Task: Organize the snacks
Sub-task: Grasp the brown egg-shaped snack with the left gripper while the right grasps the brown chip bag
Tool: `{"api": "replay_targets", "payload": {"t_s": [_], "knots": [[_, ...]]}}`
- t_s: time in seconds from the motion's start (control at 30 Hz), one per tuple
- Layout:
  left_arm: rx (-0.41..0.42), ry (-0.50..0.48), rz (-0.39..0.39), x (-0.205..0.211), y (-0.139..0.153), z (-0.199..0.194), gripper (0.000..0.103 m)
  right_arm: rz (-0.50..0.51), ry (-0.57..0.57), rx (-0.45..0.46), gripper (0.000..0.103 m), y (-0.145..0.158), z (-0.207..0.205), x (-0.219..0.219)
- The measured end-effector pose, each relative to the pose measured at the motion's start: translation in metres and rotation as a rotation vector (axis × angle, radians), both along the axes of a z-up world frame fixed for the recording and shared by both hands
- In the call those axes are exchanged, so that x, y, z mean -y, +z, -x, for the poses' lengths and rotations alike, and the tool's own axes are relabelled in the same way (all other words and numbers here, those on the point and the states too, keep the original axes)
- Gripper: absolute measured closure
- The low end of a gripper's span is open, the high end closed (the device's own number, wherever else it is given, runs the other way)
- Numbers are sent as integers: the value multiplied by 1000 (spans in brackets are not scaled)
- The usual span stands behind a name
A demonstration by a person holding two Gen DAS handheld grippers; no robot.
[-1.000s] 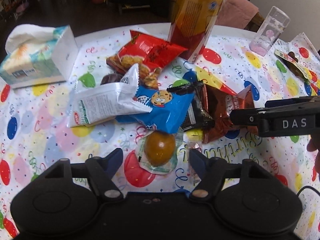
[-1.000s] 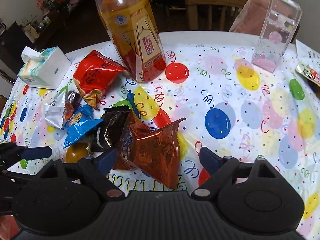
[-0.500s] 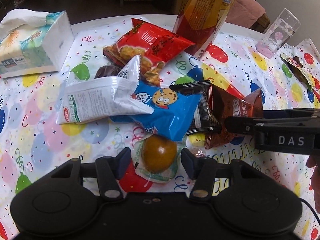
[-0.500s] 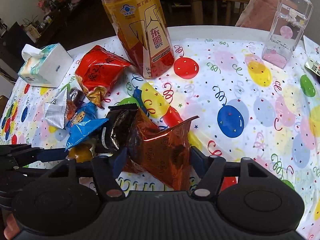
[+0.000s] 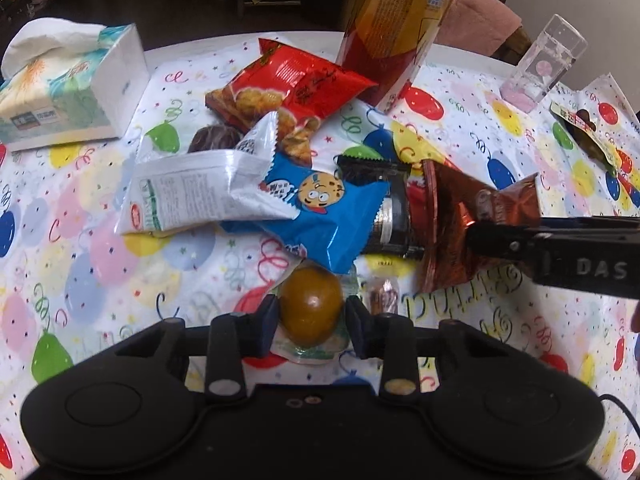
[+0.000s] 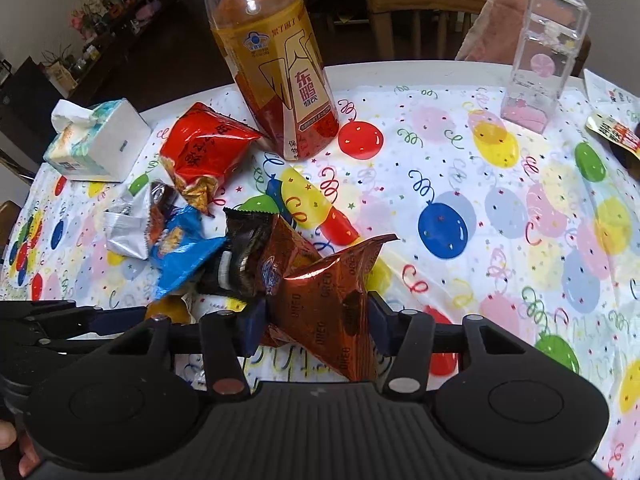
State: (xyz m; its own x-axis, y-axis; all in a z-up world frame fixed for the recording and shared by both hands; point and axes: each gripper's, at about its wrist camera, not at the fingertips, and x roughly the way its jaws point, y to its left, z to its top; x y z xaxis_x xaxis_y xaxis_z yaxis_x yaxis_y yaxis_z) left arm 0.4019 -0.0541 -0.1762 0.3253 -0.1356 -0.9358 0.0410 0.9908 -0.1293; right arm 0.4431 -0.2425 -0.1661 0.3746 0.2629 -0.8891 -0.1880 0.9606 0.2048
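A heap of snack packs lies on the balloon-print tablecloth (image 5: 100, 256). My left gripper (image 5: 311, 322) has closed on a sealed brown egg snack (image 5: 310, 308), its fingers pressing both sides. My right gripper (image 6: 316, 326) is shut on a copper-brown Oreo pack (image 6: 328, 300), which stands crumpled between the fingers; in the left wrist view the same Oreo pack (image 5: 452, 216) shows pinched by the right gripper's black fingertips (image 5: 504, 236). Behind lie a blue cookie pack (image 5: 320, 208), a white pack (image 5: 192, 196), a black pack (image 5: 384, 200) and a red chip bag (image 5: 296, 84).
A tall orange drink bottle (image 6: 276, 68) stands behind the heap. A tissue box (image 5: 68, 88) sits at the far left, a clear plastic box (image 6: 544, 52) at the far right. More packets (image 5: 588, 132) lie by the right edge. A wooden chair (image 6: 424, 12) stands beyond the table.
Both grippers moved forward and closed: the left one onto the brown egg snack, the right one onto the Oreo pack. The heap has shifted slightly.
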Motion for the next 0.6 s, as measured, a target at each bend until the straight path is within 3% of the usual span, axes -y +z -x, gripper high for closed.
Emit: {"api": "replay_targets", "payload": {"t_s": [0.6], "knots": [[37,-18,28,-16,54,59,69,-4,20,48,52,66,86,6]]}}
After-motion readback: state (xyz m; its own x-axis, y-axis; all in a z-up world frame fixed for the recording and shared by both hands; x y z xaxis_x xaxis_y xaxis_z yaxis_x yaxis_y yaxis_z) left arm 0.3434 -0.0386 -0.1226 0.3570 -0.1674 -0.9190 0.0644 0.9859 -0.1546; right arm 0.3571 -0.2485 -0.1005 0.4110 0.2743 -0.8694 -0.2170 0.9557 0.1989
